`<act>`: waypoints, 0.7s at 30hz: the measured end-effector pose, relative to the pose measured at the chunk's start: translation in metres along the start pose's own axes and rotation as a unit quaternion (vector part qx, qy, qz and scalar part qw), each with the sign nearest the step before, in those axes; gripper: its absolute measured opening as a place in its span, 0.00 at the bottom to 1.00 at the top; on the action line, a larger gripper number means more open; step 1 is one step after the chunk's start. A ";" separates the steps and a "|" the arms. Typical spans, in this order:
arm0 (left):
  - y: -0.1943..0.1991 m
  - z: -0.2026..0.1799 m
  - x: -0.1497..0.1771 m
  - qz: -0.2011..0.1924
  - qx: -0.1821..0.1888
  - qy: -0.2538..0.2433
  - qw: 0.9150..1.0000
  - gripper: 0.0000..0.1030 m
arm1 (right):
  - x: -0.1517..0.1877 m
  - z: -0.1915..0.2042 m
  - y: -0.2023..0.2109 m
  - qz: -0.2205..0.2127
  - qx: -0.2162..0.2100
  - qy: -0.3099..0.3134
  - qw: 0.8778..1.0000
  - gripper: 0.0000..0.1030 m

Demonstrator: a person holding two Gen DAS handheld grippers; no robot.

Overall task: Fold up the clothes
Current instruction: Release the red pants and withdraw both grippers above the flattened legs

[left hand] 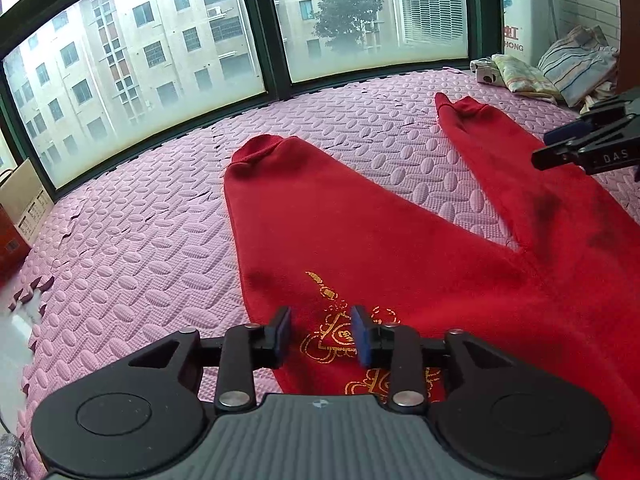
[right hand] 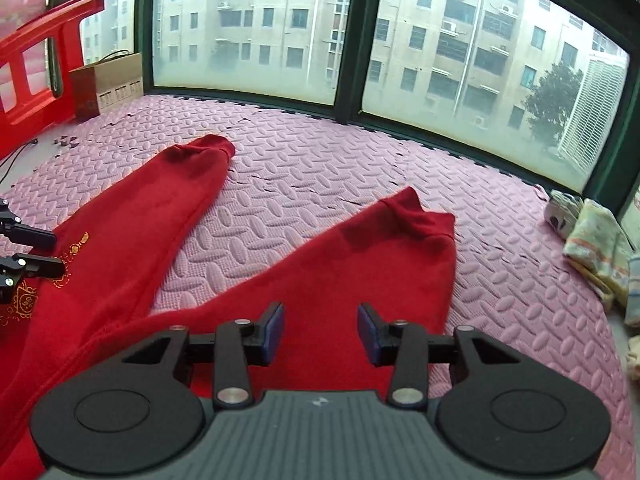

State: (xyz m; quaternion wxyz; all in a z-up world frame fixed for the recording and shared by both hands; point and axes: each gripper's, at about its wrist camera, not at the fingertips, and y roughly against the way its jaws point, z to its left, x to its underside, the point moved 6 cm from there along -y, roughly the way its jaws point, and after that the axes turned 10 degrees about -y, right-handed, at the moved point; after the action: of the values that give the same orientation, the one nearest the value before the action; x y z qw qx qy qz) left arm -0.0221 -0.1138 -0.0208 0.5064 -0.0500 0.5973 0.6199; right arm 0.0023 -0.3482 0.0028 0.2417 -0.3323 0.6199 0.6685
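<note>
Left wrist: left gripper [left hand: 321, 336] and right gripper [right hand: 321, 332] are hovering released over red trousers [left hand: 360, 216]. Legs need bringing together evenly.

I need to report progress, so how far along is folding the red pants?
Done: red pants lie spread on the pink mat, legs apart; folded clothes sit by the window. In hand: nothing; left gripper and right gripper are open above the fabric. Left: every fold.

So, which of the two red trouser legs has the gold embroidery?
The leg under the left gripper; the other leg, by the right gripper, is plain.
</note>
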 end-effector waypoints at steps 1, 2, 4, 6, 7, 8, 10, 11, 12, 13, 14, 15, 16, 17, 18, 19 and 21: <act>0.000 0.000 0.000 0.000 0.000 0.000 1.000 0.35 | -0.002 0.004 -0.005 0.001 -0.002 0.002 1.000 0.39; 0.000 0.000 0.000 0.000 0.000 0.001 1.000 0.35 | -0.003 0.007 -0.010 0.005 -0.007 0.004 1.000 0.39; 0.000 0.001 0.000 -0.002 0.001 0.000 1.000 0.35 | -0.001 0.010 -0.019 0.009 0.005 0.027 1.000 0.38; 0.000 0.001 0.001 -0.003 0.000 -0.001 1.000 0.36 | 0.001 0.007 -0.027 0.007 0.027 0.046 0.999 0.37; 0.000 0.001 0.001 -0.003 0.001 0.000 1.000 0.37 | 0.001 -0.002 -0.030 0.008 0.037 0.038 0.999 0.37; -0.001 0.002 0.001 -0.004 0.001 0.000 1.000 0.37 | 0.001 -0.011 -0.033 0.009 0.047 0.029 0.998 0.37; -0.001 0.002 0.001 -0.005 0.001 0.001 1.000 0.38 | -0.001 -0.031 -0.036 0.008 0.074 0.016 0.997 0.37; -0.001 0.003 0.001 -0.005 0.001 0.000 1.000 0.38 | -0.002 -0.041 -0.036 0.006 0.090 0.013 0.996 0.37; -0.001 0.003 0.001 -0.005 0.002 0.001 1.000 0.38 | -0.002 -0.050 -0.037 0.006 0.104 0.010 0.995 0.37; -0.001 0.003 0.001 -0.006 0.002 0.001 1.000 0.38 | -0.002 -0.058 -0.037 0.007 0.118 0.008 0.993 0.37; -0.001 0.003 0.002 -0.006 0.002 0.001 1.000 0.39 | -0.002 -0.062 -0.038 0.007 0.129 0.012 0.992 0.37; -0.001 0.003 0.002 -0.007 0.002 0.002 1.000 0.39 | -0.003 -0.066 -0.039 0.006 0.139 0.015 0.990 0.37; -0.001 0.003 0.002 -0.008 0.002 0.002 1.000 0.39 | -0.004 -0.070 -0.040 0.006 0.150 0.019 0.989 0.37; -0.001 0.003 0.002 -0.008 0.002 0.003 1.000 0.40 | -0.005 -0.073 -0.041 0.005 0.160 0.023 0.987 0.37; -0.001 0.003 0.002 -0.008 0.002 0.003 1.000 0.40 | -0.008 -0.073 -0.041 0.002 0.157 0.020 0.987 0.37; 0.000 0.003 0.002 -0.008 0.001 0.003 1.000 0.40 | -0.011 -0.073 -0.041 -0.001 0.152 0.016 0.988 0.36; 0.000 0.002 0.002 -0.008 0.001 0.003 1.000 0.40 | -0.018 -0.064 -0.041 -0.012 0.136 0.024 0.990 0.36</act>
State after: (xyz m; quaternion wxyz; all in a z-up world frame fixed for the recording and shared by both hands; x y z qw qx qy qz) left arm -0.0216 -0.1109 -0.0215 0.5094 -0.0564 0.5988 0.6154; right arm 0.0539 -0.4051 -0.0119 0.2778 -0.3198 0.7066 0.5668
